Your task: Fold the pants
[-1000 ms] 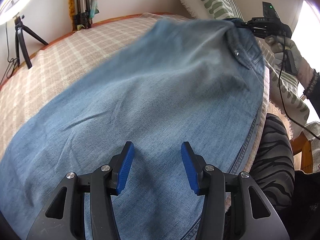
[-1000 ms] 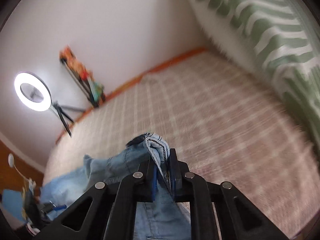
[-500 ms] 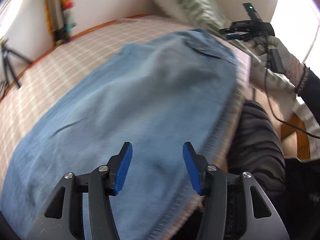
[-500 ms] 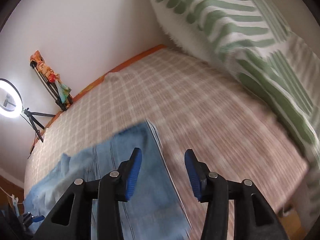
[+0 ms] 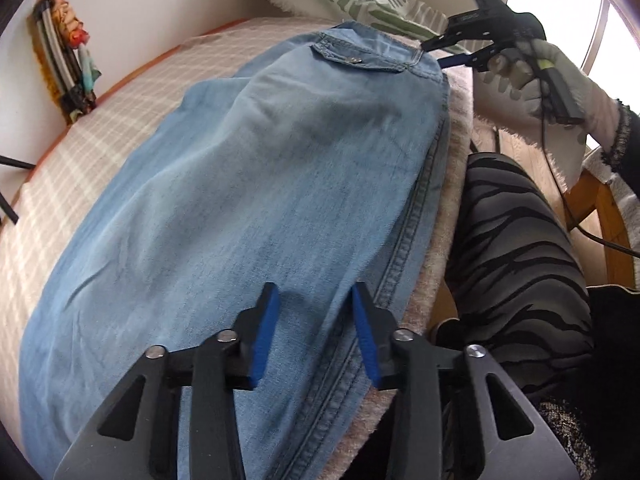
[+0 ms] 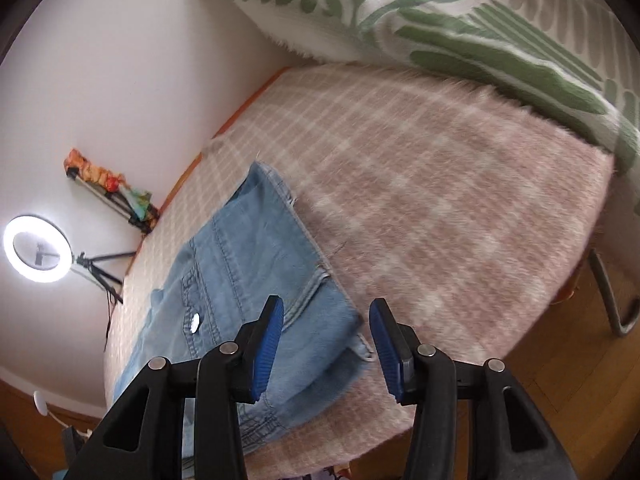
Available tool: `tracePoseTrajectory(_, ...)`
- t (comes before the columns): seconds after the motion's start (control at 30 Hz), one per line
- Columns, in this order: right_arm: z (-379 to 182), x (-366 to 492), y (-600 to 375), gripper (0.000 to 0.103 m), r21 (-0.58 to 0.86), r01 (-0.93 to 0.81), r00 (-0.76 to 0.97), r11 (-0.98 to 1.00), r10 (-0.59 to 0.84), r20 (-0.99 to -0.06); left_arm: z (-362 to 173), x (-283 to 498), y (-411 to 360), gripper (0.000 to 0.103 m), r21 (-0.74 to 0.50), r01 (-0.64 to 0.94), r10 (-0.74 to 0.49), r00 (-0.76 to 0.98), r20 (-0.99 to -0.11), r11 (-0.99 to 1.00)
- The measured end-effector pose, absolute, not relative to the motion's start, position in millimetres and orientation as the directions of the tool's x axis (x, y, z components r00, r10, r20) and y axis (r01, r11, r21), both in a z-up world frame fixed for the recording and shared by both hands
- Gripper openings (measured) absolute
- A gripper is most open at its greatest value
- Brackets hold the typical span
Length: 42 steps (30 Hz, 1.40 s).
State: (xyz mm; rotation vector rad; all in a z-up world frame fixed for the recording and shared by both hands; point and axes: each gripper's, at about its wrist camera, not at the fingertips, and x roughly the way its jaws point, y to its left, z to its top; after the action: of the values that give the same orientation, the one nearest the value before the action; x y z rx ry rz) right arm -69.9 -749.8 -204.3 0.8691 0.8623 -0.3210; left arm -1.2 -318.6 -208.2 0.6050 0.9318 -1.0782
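Light blue denim pants [image 5: 260, 180] lie flat along the checked blanket, waistband and pocket flap at the far end. My left gripper [image 5: 315, 292] hovers over the leg near the side seam. Its jaws are closing, still apart, and the cloth lies below the pads, not pinched. The right gripper [image 6: 327, 304] stands open just above the waistband corner of the pants [image 6: 256, 260], gripping nothing. In the left wrist view the right gripper [image 5: 440, 53] sits at that far corner, held by a gloved hand [image 5: 560, 76].
The pink checked blanket [image 6: 440, 200] covers the bed. A green-patterned pillow [image 6: 440, 12] lies at its head. A ring light on a tripod [image 6: 38, 248] stands by the wall. A person's leg in striped leggings [image 5: 512, 260] is against the bed's near edge, above wooden floor [image 6: 560, 360].
The right gripper opened and let go of the waistband, which now lies on the blanket. The left gripper shifted toward the side seam and its jaws narrowed.
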Motion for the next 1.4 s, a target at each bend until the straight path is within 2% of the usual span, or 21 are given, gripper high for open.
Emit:
tracePoseTrajectory(0.03, -208, -66, -749, 0.048, 0.525, 0.583, 0.616, 0.620, 0.084, -0.783, -207, -3, -318, 0.025, -0.021, 0.927, -0.470, 0.170, -0.866, 0.374)
tracePoseTrajectory(0.1, -215, -61, -749, 0.048, 0.535, 0.593, 0.614, 0.602, 0.092, -0.784, -206, -6, -317, 0.011, -0.020, 0.932, -0.478, 0.167, -0.862, 0.363)
tracePoseTrajectory(0.2, -212, -56, -745, 0.030, 0.535, 0.591, 0.624, 0.604, 0.078, -0.778, -206, -10, -316, 0.005, -0.016, 0.938, -0.487, 0.166, -0.857, 0.347)
tracePoseTrajectory(0.23, -208, -56, -742, 0.020, 0.526, 0.585, 0.627, 0.617, 0.067, -0.776, -204, -12, -316, 0.004, -0.014, 0.940, -0.493, 0.167, -0.854, 0.341)
tracePoseTrajectory(0.33, -188, -57, -733, 0.009, 0.520, 0.543, 0.649, 0.659, 0.063, -0.758, -197, -15, -312, 0.002, -0.008, 0.942, -0.513, 0.175, -0.840, 0.336)
tracePoseTrajectory(0.5, -154, -83, -734, 0.006, 0.597, 0.498, 0.720, 0.629, 0.083, -0.689, -179, -21, -303, 0.002, -0.049, 0.946, -0.557, 0.146, -0.818, 0.319)
tracePoseTrajectory(0.67, -184, -75, -727, 0.006, 0.467, 0.581, 0.604, 0.667, 0.032, -0.797, -195, -21, -301, 0.002, -0.076, 0.938, -0.533, 0.125, -0.837, 0.339)
tracePoseTrajectory(0.7, -191, -70, -727, 0.008, 0.436, 0.582, 0.578, 0.686, 0.028, -0.816, -196, -20, -300, 0.002, -0.088, 0.931, -0.531, 0.123, -0.838, 0.354)
tracePoseTrajectory(0.77, -194, -62, -719, 0.022, 0.314, 0.583, 0.509, 0.749, -0.035, -0.860, -192, -19, -293, 0.002, -0.128, 0.918, -0.544, 0.106, -0.832, 0.375)
tracePoseTrajectory(0.83, -187, -58, -710, 0.039, 0.239, 0.569, 0.490, 0.787, -0.091, -0.867, -182, -16, -281, 0.005, -0.126, 0.903, -0.552, 0.137, -0.822, 0.411)
tracePoseTrajectory(0.9, -173, -57, -703, 0.043, 0.203, 0.551, 0.505, 0.809, -0.129, -0.854, -173, -10, -265, 0.020, -0.147, 0.874, -0.564, 0.163, -0.809, 0.464)
tracePoseTrajectory(1.03, -140, -52, -685, 0.047, 0.162, 0.523, 0.551, 0.837, -0.187, -0.813, -149, 4, -213, 0.023, -0.197, 0.777, -0.583, 0.254, -0.772, 0.598)
tracePoseTrajectory(1.1, -123, -46, -676, 0.050, 0.175, 0.496, 0.593, 0.851, -0.184, -0.784, -136, 9, -179, 0.030, -0.209, 0.723, -0.578, 0.309, -0.755, 0.659)
tracePoseTrajectory(1.23, -93, -34, -649, 0.055, 0.207, 0.413, 0.665, 0.887, -0.138, -0.734, -113, 13, -115, 0.034, -0.223, 0.608, -0.547, 0.419, -0.725, 0.762)
tracePoseTrajectory(1.4, -70, -9, -598, 0.062, 0.236, 0.255, 0.724, 0.938, -0.023, -0.690, -89, 9, -27, 0.048, -0.235, 0.427, -0.460, 0.560, -0.689, 0.873)
